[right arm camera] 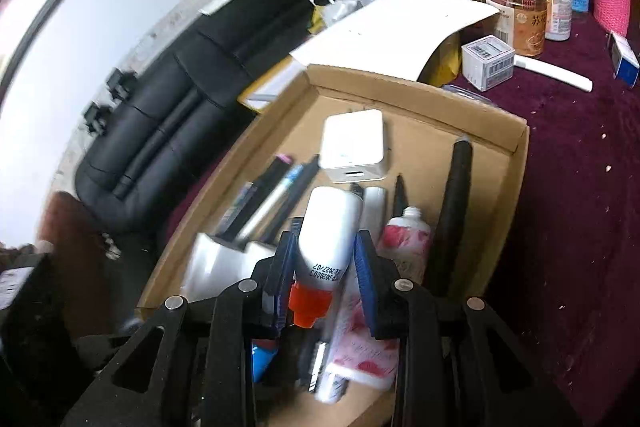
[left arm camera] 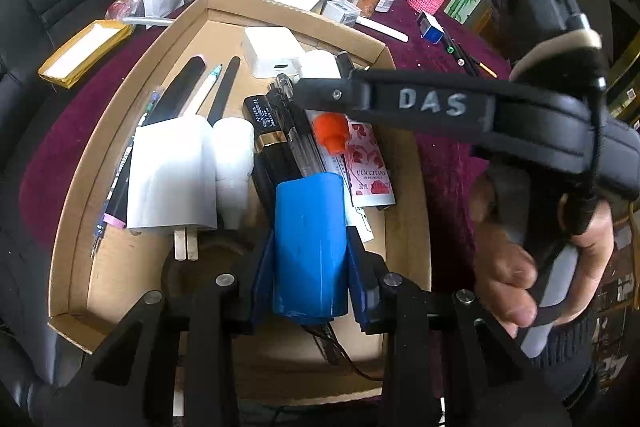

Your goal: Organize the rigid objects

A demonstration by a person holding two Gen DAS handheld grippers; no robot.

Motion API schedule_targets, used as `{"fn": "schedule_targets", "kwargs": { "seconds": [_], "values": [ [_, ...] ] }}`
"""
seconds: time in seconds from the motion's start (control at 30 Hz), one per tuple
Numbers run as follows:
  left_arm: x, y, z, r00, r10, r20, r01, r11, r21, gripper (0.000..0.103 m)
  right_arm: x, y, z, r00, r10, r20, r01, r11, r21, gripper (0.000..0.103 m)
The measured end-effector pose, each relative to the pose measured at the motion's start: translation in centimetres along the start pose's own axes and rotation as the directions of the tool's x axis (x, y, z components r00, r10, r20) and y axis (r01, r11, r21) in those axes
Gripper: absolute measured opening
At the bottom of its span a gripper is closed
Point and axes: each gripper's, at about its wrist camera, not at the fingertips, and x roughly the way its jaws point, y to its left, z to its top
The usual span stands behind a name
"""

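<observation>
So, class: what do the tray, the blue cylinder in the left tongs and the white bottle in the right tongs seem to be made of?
Tray: brown cardboard, matt, with folded walls and raw edges.
Blue cylinder: probably plastic or a plastic wrap, smooth with a soft sheen.
White bottle: likely plastic, glossy, with printed digits and an orange cap.

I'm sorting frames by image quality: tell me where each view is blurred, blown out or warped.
Left wrist view: mostly sharp, print on the L'Occitane tube legible; fisheye bends the cardboard tray rim; the white charger is partly washed out. Right wrist view: motion-smeared, pens streaked, though the date code on the held white bottle is still readable; the window at left is blown out.
</observation>
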Motion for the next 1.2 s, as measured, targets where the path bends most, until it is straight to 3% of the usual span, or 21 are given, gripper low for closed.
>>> {"fn": "schedule_targets", "kwargs": {
  "seconds": [0.17,0.33,0.4,0.47,0.6,0.67,0.7,0.73,0.77,0.8,0.93,1.2],
  "values": [
    [0.4,0.5,0.4,1.0,-0.017,0.007,0.017,1.0,-0.011,0.031,0.4,-1.0,-0.1,0.999,-0.021,-0.029,0.021,1.0,0.019,0.027],
    [0.5,1.1,0.4,0.998,-0.054,0.012,0.055,0.998,-0.03,0.031,-0.6,-1.7,-0.2,1.0,0.021,-0.005,-0.021,0.997,0.068,0.027],
    [0.5,1.2,0.3,0.998,-0.065,0.015,0.065,0.997,-0.035,0.031,-1.2,-2.2,-0.3,0.997,0.074,0.017,-0.075,0.992,0.097,0.031],
    [0.7,1.2,0.2,0.997,-0.074,0.021,0.074,0.996,-0.04,0.031,-2.0,-2.5,-0.5,0.993,0.107,0.053,-0.113,0.986,0.121,0.046],
    [0.0,1.1,-0.1,0.994,-0.083,0.068,0.087,0.995,-0.056,0.036,-3.4,-2.7,-1.0,0.989,0.111,0.096,-0.125,0.981,0.147,0.047],
    [-1.8,0.7,-0.6,0.986,-0.049,0.157,0.058,0.997,-0.054,0.036,-4.6,-3.0,-1.6,0.985,0.124,0.124,-0.144,0.975,0.167,0.047],
    [-2.8,0.4,-0.9,0.978,-0.025,0.209,0.035,0.998,-0.046,0.042,-5.2,-3.1,-2.0,0.982,0.131,0.137,-0.155,0.972,0.177,0.047],
    [-3.6,0.1,-1.3,0.965,0.005,0.263,0.005,0.999,-0.037,0.048,-5.9,-3.2,-2.4,0.978,0.142,0.154,-0.17,0.968,0.187,0.047],
    [-4.7,-0.3,-1.9,0.94,0.057,0.337,-0.05,0.998,-0.031,0.058,-6.3,-3.0,-2.7,0.974,0.15,0.169,-0.182,0.965,0.19,0.047],
    [-5.2,-0.7,-2.1,0.926,0.096,0.366,-0.093,0.995,-0.026,0.064,-6.8,-2.9,-3.1,0.971,0.155,0.182,-0.19,0.963,0.189,0.047],
    [-5.4,-1.9,-2.4,0.909,0.201,0.365,-0.228,0.973,0.032,0.064,-7.9,-2.3,-4.6,0.965,0.153,0.214,-0.196,0.961,0.197,0.047],
    [-3.8,-1.8,-3.5,0.921,0.235,0.31,-0.251,0.968,0.014,0.064,-9.8,-1.9,-6.9,0.967,0.047,0.25,-0.098,0.976,0.194,0.047]
  ]
}}
